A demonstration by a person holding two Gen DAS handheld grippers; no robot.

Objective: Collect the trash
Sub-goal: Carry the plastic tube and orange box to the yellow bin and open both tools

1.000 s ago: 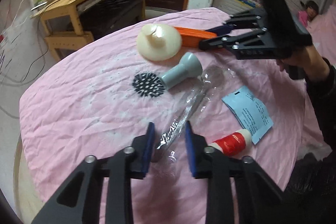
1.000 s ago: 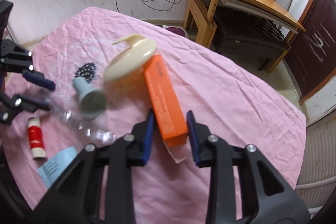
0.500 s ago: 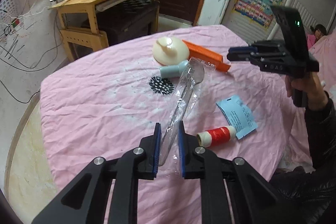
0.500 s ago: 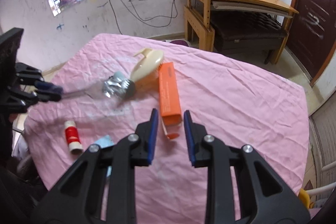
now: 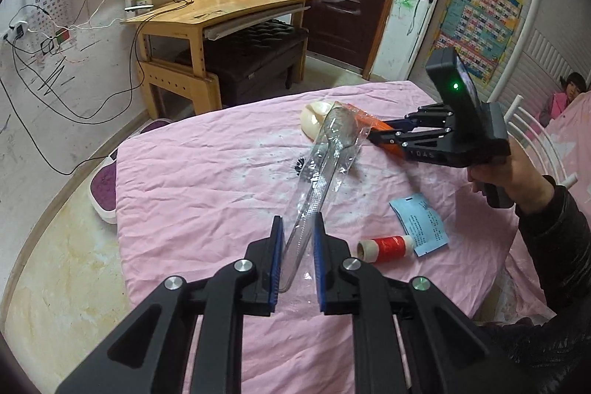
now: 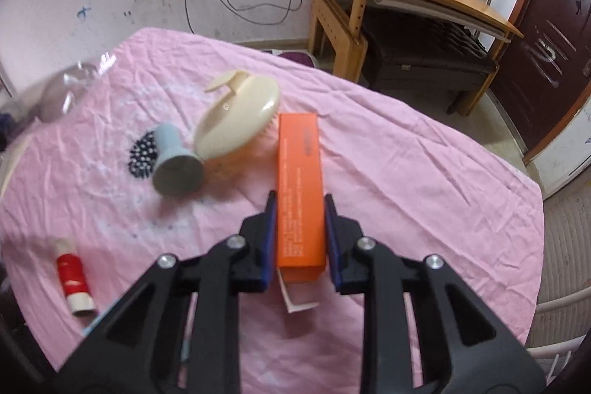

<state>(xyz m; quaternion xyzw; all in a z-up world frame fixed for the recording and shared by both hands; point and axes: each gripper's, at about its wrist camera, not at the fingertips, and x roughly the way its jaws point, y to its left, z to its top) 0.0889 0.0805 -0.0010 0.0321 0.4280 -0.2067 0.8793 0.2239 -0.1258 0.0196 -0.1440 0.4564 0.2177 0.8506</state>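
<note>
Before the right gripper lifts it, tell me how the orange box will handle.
The orange box looks like thin card, so probably light and easily crushed between the right gripper fingers. Its near flap hangs open, so contents might slip out. Flat sides: unlikely to roll.

In the left wrist view, the clear wrapper [image 5: 325, 165] held up by the left tongs [image 5: 297, 259] is covering most of the cream brush [image 5: 312, 120] and part of the orange box [image 5: 380, 128], while the right tongs [image 5: 384, 132] are hiding the box's near end. In the right wrist view, the wrapper [image 6: 55, 95] is showing only as a blur at the far left edge. The blue leaflet [image 6: 96, 320] is peeking out from behind the right tongs [image 6: 300, 242], its print lying out of sight.
</note>
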